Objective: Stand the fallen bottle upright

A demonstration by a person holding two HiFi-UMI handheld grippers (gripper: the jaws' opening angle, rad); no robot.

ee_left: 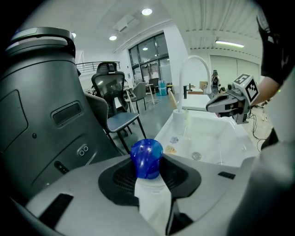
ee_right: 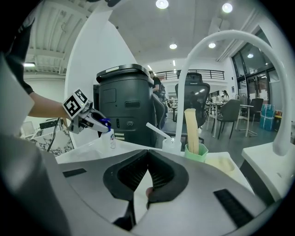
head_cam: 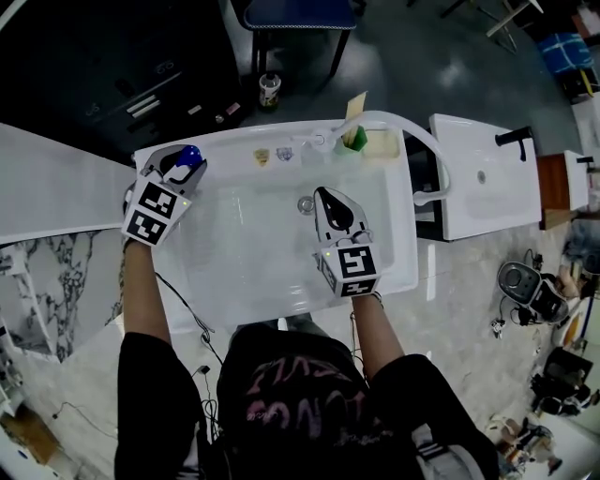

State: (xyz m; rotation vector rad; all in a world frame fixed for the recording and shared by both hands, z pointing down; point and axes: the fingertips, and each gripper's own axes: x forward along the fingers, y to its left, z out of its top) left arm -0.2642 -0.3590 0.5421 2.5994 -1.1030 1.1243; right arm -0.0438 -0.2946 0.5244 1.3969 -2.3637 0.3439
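Note:
A small white bottle with a blue cap (head_cam: 188, 155) is at the far left corner of the white sink (head_cam: 403, 274). My left gripper (head_cam: 183, 171) is shut on it near the cap. In the left gripper view the blue cap (ee_left: 146, 159) sticks out past the pads and the white body runs back between them. From the right gripper view the bottle (ee_right: 112, 139) stands about upright on the sink's rim under the left gripper (ee_right: 92, 121). My right gripper (head_cam: 330, 202) hovers over the basin, shut with nothing in it; its pads (ee_right: 131, 173) meet at the tip.
A curved white faucet (head_cam: 412, 131) and a green cup (head_cam: 354, 141) with a stick in it stand on the back rim. The drain (head_cam: 306, 203) lies mid-basin. A dark bin (ee_left: 41, 115) and a chair (head_cam: 300, 14) stand behind. Another white basin (head_cam: 478, 178) is at right.

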